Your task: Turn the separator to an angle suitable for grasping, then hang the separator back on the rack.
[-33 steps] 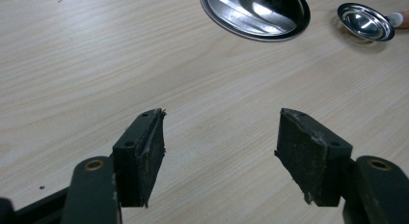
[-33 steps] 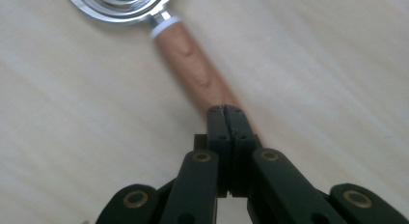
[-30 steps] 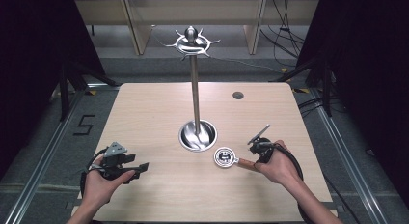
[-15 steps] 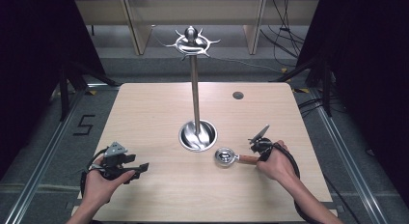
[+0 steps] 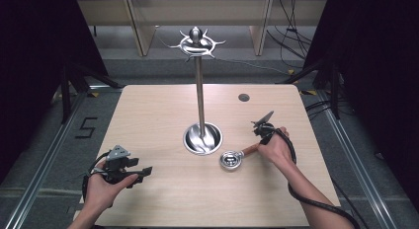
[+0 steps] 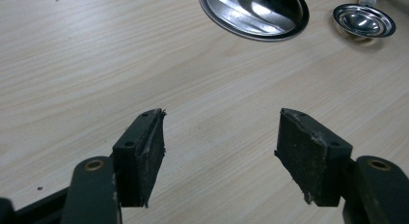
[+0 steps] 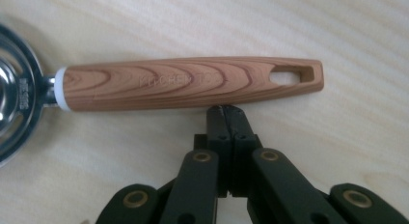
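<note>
A utensil with a wooden handle (image 7: 188,84) and a round metal head (image 5: 230,160) lies flat on the table, right of the stand's base. My right gripper (image 7: 226,110) is shut, its jaws pressed together with nothing between them; their tips sit against the near side of the handle. In the high view the right gripper (image 5: 257,146) is held in the person's hand over the handle's end. My left gripper (image 6: 219,137) is open above bare wood, and in the high view the left gripper (image 5: 142,172) is at the front left, far from the utensil.
A tall metal stand (image 5: 200,98) with hooked arms at its top rises from a shiny round base (image 5: 202,138) mid-table; the base (image 6: 253,14) and the utensil's head (image 6: 364,20) lie ahead of the left jaws. A small dark hole (image 5: 243,97) marks the far right of the wooden table (image 5: 148,115).
The utensil's head has settled from tilted to flat, and its handle now shows beside the right hand. The left gripper has not moved.
</note>
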The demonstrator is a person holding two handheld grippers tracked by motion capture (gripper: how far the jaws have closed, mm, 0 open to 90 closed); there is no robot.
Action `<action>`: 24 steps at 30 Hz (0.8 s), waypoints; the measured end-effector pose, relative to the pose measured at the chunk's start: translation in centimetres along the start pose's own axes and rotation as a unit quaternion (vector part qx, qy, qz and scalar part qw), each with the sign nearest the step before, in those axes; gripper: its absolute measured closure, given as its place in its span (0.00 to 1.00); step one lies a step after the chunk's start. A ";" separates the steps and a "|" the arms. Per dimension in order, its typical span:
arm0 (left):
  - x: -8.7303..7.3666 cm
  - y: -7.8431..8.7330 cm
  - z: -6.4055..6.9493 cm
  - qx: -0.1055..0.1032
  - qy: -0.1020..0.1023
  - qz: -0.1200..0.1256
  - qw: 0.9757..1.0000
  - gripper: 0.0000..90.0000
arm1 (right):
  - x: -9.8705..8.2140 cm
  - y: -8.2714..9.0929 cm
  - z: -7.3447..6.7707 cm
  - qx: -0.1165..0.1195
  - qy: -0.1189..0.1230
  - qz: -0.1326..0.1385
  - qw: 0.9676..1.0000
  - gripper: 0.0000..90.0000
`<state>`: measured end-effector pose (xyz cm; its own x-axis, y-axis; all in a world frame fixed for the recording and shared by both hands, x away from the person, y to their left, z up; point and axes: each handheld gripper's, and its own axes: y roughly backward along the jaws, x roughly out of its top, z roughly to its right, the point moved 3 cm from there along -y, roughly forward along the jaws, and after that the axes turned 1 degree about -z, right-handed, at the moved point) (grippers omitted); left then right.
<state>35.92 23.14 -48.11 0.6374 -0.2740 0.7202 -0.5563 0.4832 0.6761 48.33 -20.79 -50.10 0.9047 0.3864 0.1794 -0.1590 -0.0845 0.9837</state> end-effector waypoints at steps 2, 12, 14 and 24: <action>0.0 0.0 0.0 -0.002 0.002 0.001 1.000 0.37 | 0.4 -0.2 0.5 0.000 0.029 0.013 1.000 1.00; 0.0 -0.3 0.2 -0.007 0.000 0.002 1.000 0.37 | 0.0 1.4 1.1 0.001 -0.069 0.053 0.996 0.79; 0.1 -0.2 0.2 -0.005 -0.001 0.005 1.000 0.37 | 0.0 1.9 1.4 0.011 -0.094 0.055 0.994 0.72; 0.2 -0.1 0.2 -0.003 -0.002 0.005 1.000 0.37 | 1.2 1.5 0.6 0.048 -0.182 0.046 0.981 0.46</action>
<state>36.05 22.88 -47.99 0.6295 -0.2731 0.7274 -0.5593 0.4905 0.6683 49.39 -21.00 -48.38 0.9724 0.0219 0.2322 -0.2235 -0.1969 0.9546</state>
